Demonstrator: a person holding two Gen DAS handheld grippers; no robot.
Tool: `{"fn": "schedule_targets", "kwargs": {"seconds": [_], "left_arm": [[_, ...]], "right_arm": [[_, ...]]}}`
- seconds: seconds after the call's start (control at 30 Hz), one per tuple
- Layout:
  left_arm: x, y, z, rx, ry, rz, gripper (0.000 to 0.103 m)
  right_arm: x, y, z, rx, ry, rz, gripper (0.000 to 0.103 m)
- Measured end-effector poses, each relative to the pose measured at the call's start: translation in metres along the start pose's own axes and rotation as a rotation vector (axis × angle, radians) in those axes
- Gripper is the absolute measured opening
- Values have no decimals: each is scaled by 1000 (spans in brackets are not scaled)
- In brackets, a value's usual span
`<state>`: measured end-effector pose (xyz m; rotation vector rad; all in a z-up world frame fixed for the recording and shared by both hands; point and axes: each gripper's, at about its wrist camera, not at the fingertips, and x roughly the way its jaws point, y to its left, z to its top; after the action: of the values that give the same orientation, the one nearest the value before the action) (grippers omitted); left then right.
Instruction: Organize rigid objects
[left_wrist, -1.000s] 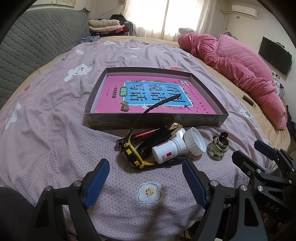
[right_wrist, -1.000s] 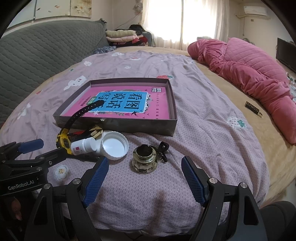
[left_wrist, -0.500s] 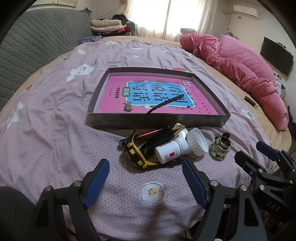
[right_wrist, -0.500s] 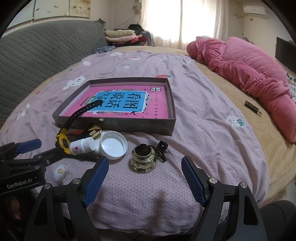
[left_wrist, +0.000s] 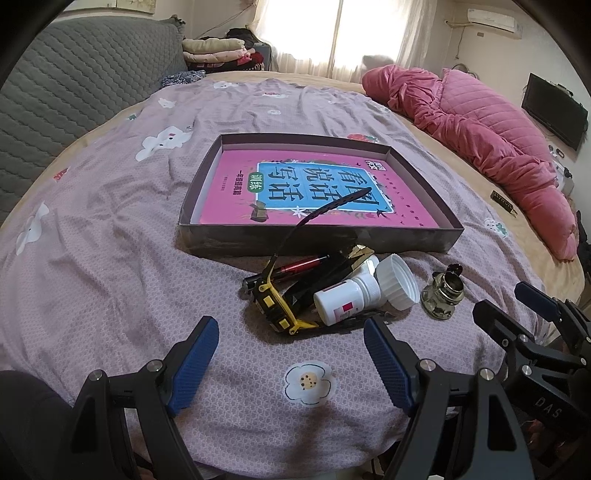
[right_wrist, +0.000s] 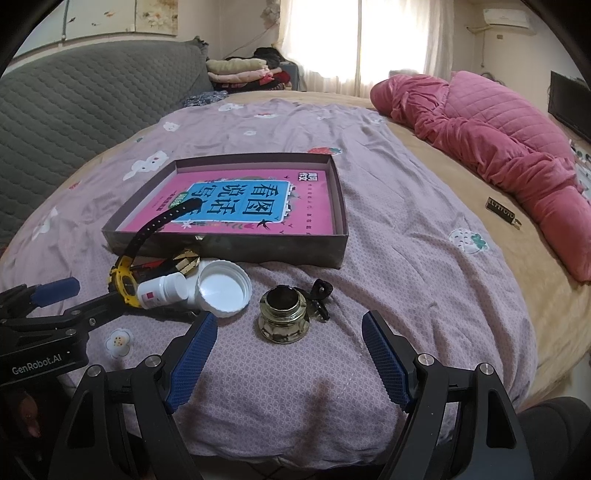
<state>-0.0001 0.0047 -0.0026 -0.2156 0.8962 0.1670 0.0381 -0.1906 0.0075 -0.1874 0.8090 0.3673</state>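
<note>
Ribbed white cap (right_wrist: 221, 288) beside faceted glass jar (right_wrist: 283, 318).

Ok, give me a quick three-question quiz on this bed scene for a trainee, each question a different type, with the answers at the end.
1. True or false: the white bottle stands upright.
2. Multiple choice: what lies inside the shallow box? A) a pink book B) the glass jar C) the white cap
3. Short answer: which gripper is lined up closest with the glass jar?

Key:
1. False; it lies on its side against the yellow watch.
2. A; the pink book lies flat in it. The glass jar and white cap sit on the bedspread in front.
3. The right gripper. Both it and the left gripper are open and hold nothing.
</note>
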Motion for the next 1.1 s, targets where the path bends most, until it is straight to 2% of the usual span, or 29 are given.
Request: {"fn": "schedule_targets", "kwargs": {"seconds": [0.47,1.07,1.1], "left_arm": [[2,5,1,-27,11,7,80],[22,33,2,-151,78,1,80],[24,35,3,-158,81,1,78]], "right_arm": [[1,-4,0,19,9,-2,81],[9,-7,0,37,30,7,81],[10,-7,0,38,33,10,81]]}}
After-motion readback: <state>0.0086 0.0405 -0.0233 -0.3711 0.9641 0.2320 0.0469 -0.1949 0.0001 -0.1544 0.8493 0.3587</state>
